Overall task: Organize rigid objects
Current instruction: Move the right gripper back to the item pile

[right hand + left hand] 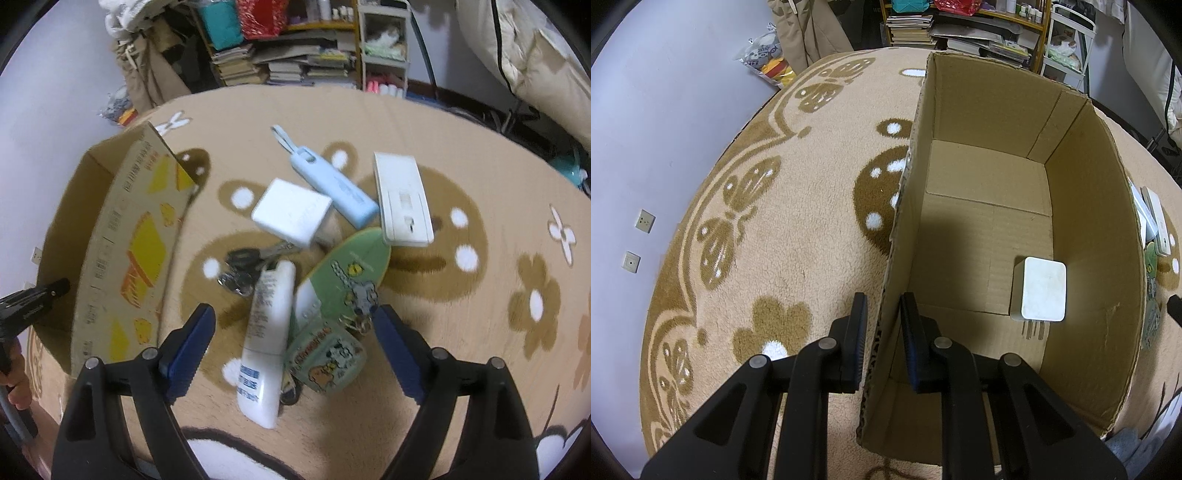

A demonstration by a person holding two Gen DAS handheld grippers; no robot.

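Observation:
My left gripper (883,314) is shut on the near left wall of an open cardboard box (908,206), one finger outside and one inside. A white charger (1043,290) lies on the box floor. My right gripper (293,325) is open wide above a pile on the rug: a white tube (266,339), a green oval case (343,277), a cartoon-printed tin (325,360), a white adapter (291,210), a light blue power bank (332,186), a white remote-like device (402,199) and keys (243,266). The box (122,254) stands left of the pile.
A beige rug (798,229) with brown flower and butterfly patterns covers the floor. Bookshelves with stacked books (280,62) and a white cart (384,48) stand at the back. A wall (646,110) runs along the left. The left gripper's body (29,302) shows at the right view's left edge.

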